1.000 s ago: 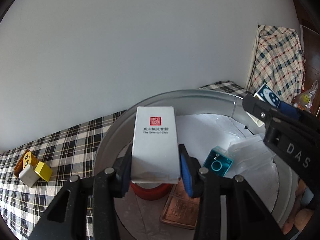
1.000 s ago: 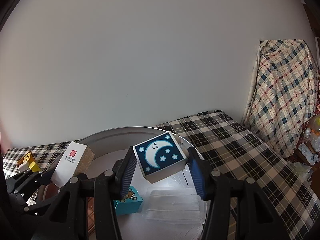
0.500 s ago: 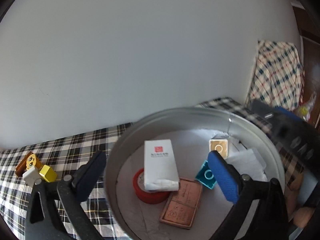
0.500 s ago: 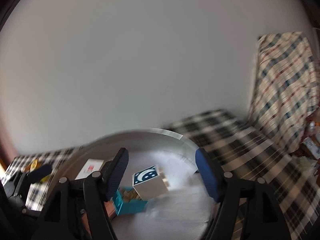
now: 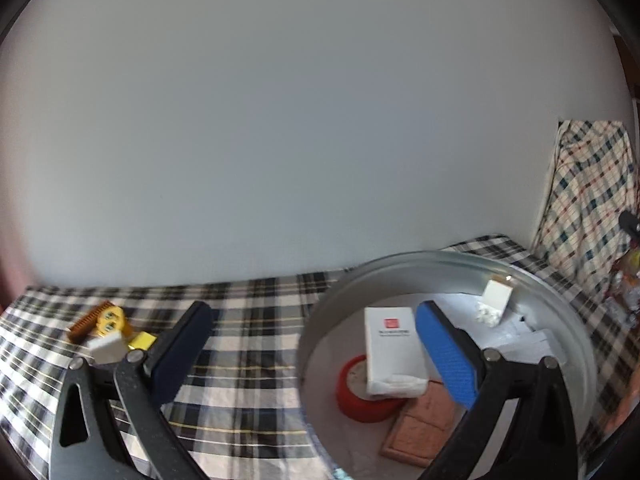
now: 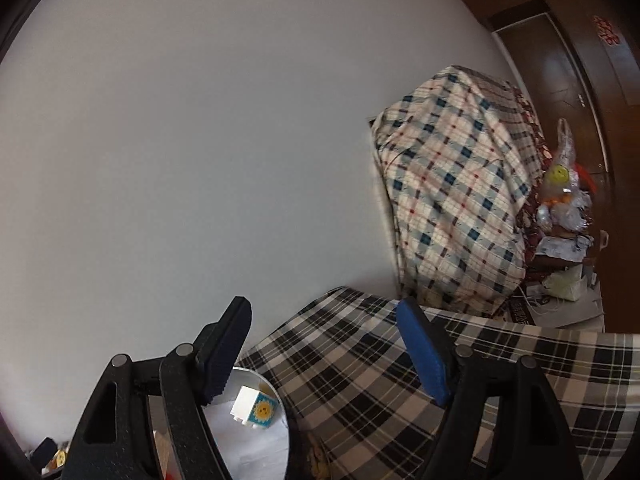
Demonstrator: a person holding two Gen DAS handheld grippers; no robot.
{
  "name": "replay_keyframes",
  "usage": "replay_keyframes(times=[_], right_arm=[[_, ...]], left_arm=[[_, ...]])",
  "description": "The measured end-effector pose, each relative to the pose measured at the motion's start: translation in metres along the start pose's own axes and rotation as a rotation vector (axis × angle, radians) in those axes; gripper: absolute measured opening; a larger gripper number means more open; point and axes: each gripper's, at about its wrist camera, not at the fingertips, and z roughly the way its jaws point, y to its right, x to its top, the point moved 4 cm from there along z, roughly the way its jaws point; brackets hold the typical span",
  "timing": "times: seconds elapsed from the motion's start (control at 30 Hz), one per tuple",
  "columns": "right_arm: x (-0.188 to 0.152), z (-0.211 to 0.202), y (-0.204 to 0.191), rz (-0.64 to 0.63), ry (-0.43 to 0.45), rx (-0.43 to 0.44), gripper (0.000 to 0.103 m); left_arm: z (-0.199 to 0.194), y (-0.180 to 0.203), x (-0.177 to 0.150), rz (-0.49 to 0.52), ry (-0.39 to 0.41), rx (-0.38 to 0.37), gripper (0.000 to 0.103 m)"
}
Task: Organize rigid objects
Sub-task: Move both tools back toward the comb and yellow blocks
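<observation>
1. My left gripper (image 5: 312,344) stood wide open with nothing between its jaws; the white box (image 5: 394,350) lay in the metal basin (image 5: 568,320), propped on the red tub (image 5: 360,396).
2. My right gripper (image 6: 324,352), its jaws just opening and empty, left the printed cube (image 6: 256,406) in the basin too, where these rigid pieces were being collected.

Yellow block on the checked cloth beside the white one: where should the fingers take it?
Across the yellow block's two flat free sides, coming from above. It lies low on the cloth against the white block, so a level approach looks blocked.
</observation>
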Motion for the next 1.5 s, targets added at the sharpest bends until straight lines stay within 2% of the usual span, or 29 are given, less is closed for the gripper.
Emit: replay_keyframes(times=[0.3,0.47,0.6,0.7,0.87,1.17,1.5], right_arm=[[-0.005,-0.002,-0.001,-0.023,0.013,0.004,0.077],[-0.011,-0.006,-0.012,-0.094,0.048,0.000,0.077],[-0.016,-0.011,-0.012,-0.107,0.071,-0.042,0.077],[-0.020,-0.017,-0.009,-0.087,0.074,-0.076,0.077],[-0.023,-0.029,-0.013,-0.127,0.106,-0.135,0.077],[-0.040,-0.045,-0.021,-0.137,0.024,-0.091,0.077],[-0.059,-0.067,-0.043,-0.139,-0.027,-0.038,0.077]], left_arm=[[-0.015,-0.015,-0.009,0.025,0.054,0.085,0.103],[-0.026,-0.026,-0.015,0.026,0.077,0.110,0.103],[-0.030,-0.032,-0.020,0.042,0.088,0.124,0.103],[-0.032,-0.040,-0.022,0.020,0.078,0.115,0.103],[-0.036,-0.047,-0.027,0.010,0.057,0.097,0.103],[-0.050,-0.052,-0.033,0.069,0.067,0.081,0.103],[-0.050,-0.089,-0.038,0.038,0.033,0.090,0.103]])
